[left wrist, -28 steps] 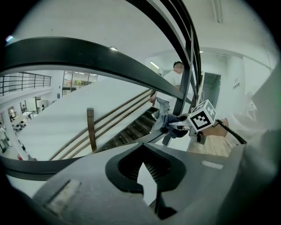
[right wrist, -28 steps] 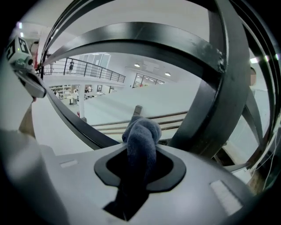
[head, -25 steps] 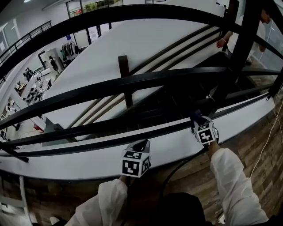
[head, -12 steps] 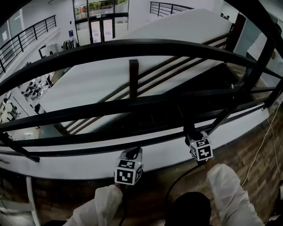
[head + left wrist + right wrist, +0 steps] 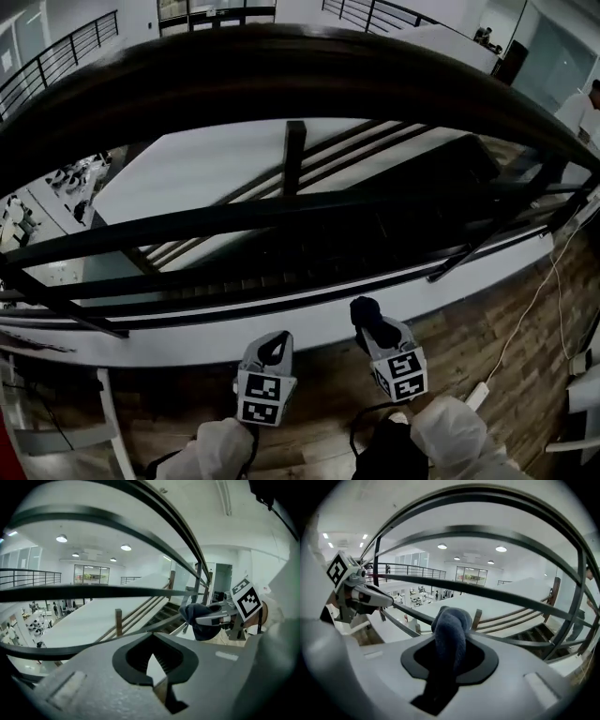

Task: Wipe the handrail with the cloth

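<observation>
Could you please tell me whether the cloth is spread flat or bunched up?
Bunched up: the cloth stands as a rolled wad, clamped in the right gripper.

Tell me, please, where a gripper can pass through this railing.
The widest gap lies between the top handrail and the middle rail, broken only by the post. The lower rails sit close together, so it is tight there.
</observation>
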Available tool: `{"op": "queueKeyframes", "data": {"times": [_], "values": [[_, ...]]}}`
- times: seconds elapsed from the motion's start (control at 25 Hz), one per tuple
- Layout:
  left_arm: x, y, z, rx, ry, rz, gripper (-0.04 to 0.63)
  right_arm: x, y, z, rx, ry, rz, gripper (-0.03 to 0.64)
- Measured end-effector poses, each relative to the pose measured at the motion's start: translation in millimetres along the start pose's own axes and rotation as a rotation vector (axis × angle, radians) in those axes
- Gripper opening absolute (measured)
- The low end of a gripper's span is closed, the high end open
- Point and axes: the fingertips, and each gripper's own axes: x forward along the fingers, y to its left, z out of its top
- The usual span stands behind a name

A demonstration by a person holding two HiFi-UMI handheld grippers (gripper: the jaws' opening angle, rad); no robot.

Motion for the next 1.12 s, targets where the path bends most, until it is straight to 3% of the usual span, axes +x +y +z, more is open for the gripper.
{"op": "queueKeyframes", "data": {"times": [0.16,0.36,0.56,0.84,1.12], "values": [[-71.3,3.0,59.7,0.008,-0.041,0.030,0.003,-59.5,40.4,61.7,0.001,-0.023,0.011,0.092],[-175.3,26.0,151.3,0.030,-0.099,0.024,0.003,-125.3,115.1,188.5,-0.003,-0.054,0.022,0.092],[-253.8,23.4,210.6,0.051,-0.140,0.001,0.003,-175.7,158.7,270.1,0.011,-0.108,-0.020,0.092],[-311.9,18.7,284.1,0.027,-0.173,0.037,0.003,-232.8,161.2,365.1,0.065,-0.225,-0.062,0.093],[-325.6,-14.6,322.7,0.044,-0.210,0.105,0.003,-287.3,130.4,384.2,0.120,-0.291,-0.024,0.094]]}}
